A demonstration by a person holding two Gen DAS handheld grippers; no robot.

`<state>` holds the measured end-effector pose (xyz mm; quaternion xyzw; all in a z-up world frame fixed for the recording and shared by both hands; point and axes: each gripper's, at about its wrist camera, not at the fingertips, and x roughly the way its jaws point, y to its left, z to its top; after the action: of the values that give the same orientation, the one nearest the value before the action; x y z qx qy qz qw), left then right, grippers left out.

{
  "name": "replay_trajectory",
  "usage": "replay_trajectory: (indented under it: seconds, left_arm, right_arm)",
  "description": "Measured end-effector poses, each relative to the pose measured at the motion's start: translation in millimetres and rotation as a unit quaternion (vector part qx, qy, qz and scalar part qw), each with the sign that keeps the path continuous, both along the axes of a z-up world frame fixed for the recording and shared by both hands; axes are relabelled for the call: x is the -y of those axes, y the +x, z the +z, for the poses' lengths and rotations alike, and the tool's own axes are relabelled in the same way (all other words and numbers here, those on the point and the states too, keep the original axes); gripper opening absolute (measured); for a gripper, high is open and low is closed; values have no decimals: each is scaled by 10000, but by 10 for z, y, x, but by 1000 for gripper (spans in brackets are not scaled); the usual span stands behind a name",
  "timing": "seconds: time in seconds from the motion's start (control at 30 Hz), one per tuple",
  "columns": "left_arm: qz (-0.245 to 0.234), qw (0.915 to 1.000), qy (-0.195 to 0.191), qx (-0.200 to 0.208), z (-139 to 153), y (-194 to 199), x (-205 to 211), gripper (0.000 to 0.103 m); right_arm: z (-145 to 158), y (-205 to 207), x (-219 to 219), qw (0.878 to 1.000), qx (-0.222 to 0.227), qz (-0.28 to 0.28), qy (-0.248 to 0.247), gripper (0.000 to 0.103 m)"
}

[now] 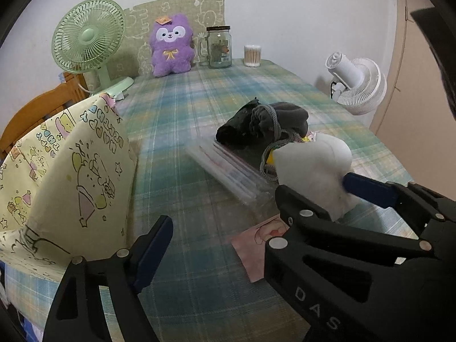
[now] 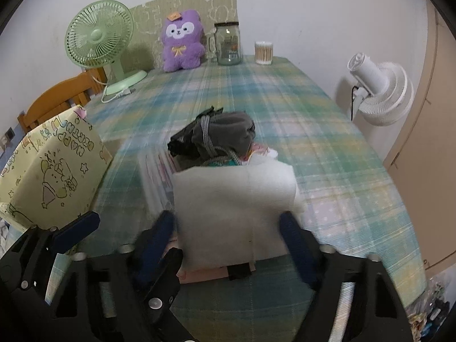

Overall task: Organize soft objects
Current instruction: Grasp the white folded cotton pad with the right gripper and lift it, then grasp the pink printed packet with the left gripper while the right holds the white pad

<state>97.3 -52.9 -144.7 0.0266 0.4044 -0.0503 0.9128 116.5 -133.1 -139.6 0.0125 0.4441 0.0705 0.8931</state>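
My right gripper (image 2: 228,229) is shut on a white folded soft cloth (image 2: 233,208), held above the plaid table; the cloth also shows in the left wrist view (image 1: 313,171). Behind it lies a pile of dark grey and black garments (image 2: 222,136) on a clear plastic bag (image 1: 228,168). My left gripper (image 1: 225,219) is open and empty, just left of the right gripper (image 1: 313,199). A yellow patterned fabric bin (image 1: 65,171) stands at the left, also seen in the right wrist view (image 2: 54,171). A purple plush toy (image 1: 171,45) sits at the far end.
A green desk fan (image 1: 88,40), a glass jar (image 1: 219,47) and a cotton-swab tub (image 1: 252,55) stand at the far edge. A white fan (image 1: 359,82) stands off the table's right side. A wooden chair (image 1: 42,108) is at left. A pink card (image 1: 256,245) lies near me.
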Motion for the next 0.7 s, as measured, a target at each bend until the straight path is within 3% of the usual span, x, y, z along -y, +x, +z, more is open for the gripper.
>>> replay_trajectory:
  seconds: [0.17, 0.33, 0.4, 0.7]
  left_arm:
    - [-41, 10000, -10, -43, -37, 16, 14, 86]
    - [-95, 9999, -52, -40, -23, 1, 39, 85]
    - [-144, 9999, -89, 22, 10, -17, 61, 85]
    - [-422, 9991, 17, -18, -4, -32, 242, 87]
  right_arm:
    - [-46, -3, -7, 10000, -14, 67, 57, 56]
    - [-25, -38, 31, 9999, 77, 9, 77, 31]
    - [16, -59, 54, 9998, 131, -3, 118, 27]
    - [162, -184, 310, 9981, 431, -444, -9, 24]
